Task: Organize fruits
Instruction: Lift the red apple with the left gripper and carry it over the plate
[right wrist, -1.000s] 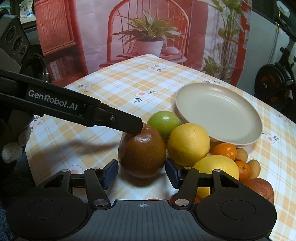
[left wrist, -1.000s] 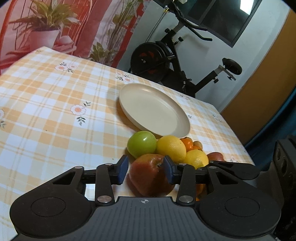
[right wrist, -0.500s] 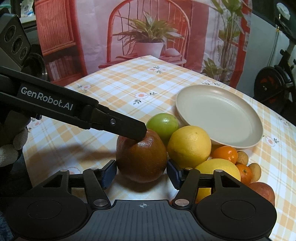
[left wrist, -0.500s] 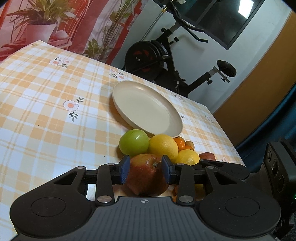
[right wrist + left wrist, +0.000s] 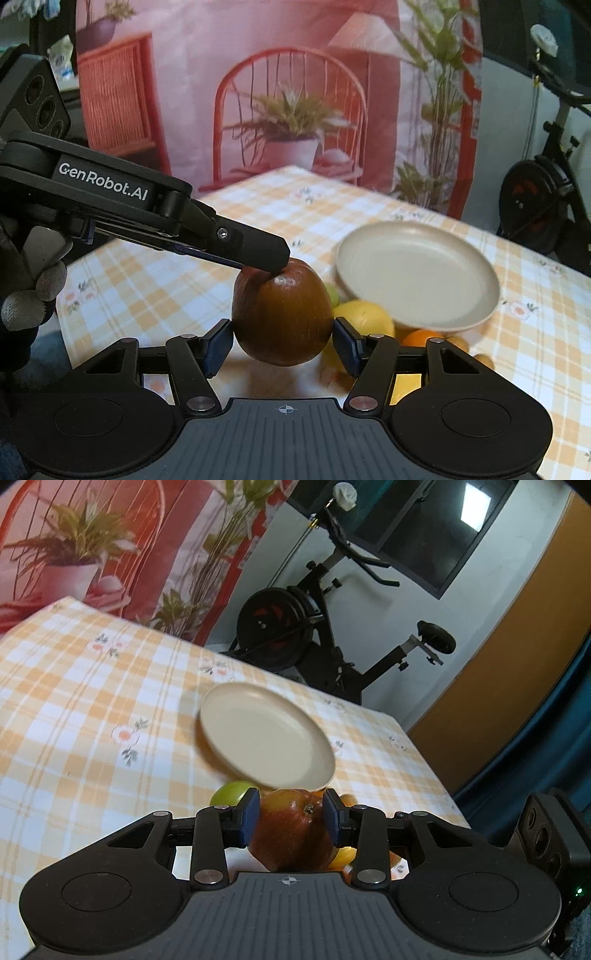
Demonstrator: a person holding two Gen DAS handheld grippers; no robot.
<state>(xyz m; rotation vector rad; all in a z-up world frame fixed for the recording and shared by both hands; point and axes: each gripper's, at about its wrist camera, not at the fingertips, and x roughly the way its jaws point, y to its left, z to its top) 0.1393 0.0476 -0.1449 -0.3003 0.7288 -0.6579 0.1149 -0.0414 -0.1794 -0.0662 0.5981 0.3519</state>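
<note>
left tongs (image 5: 289, 819) and right tongs (image 5: 282, 347) are both clamping the red apple (image 5: 293, 830), lifting it clear of the fruit pile (image 5: 369, 321); next it's needing carrying over to the plate (image 5: 417, 273) on the desk (image 5: 74, 709).

Red-brown apple (image 5: 291, 830), cream plate (image 5: 266, 734), orange-and-white checked floral tablecloth (image 5: 92, 709)

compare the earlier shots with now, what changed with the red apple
Both grippers have lifted the red apple off the tablecloth: left gripper clamps it, right gripper brackets its sides. The other fruit stays piled beside the empty plate.
</note>
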